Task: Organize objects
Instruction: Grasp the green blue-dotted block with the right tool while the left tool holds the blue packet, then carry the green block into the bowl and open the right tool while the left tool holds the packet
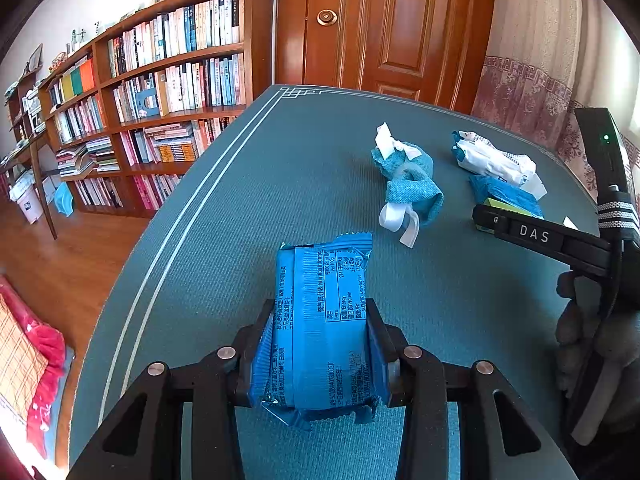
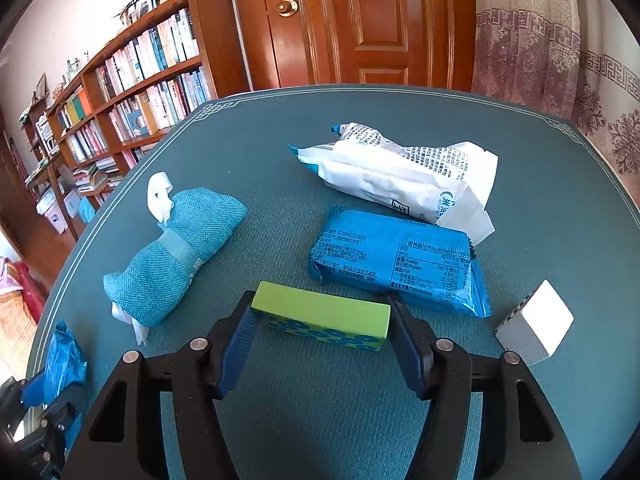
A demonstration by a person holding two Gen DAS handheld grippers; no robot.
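Left claw (image 1: pixel 320 340) clamps one blue snack packet (image 1: pixel 320 320) — right claw (image 2: pixel 320 320) brackets one green block (image 2: pixel 320 314), contact unclear.

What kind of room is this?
Probably a room in someone's home, maybe a study: a tall bookshelf packed with books, a wooden door, and a patterned curtain behind the table.

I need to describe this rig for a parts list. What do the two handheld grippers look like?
Both are matte black. The left gripper and right gripper each have two angular fingers with triangular cut-outs, round silver pins and ribbed blue pads. Seen from the left, the right one bears white letters "DAS", a black-and-white striped strap and a green light.
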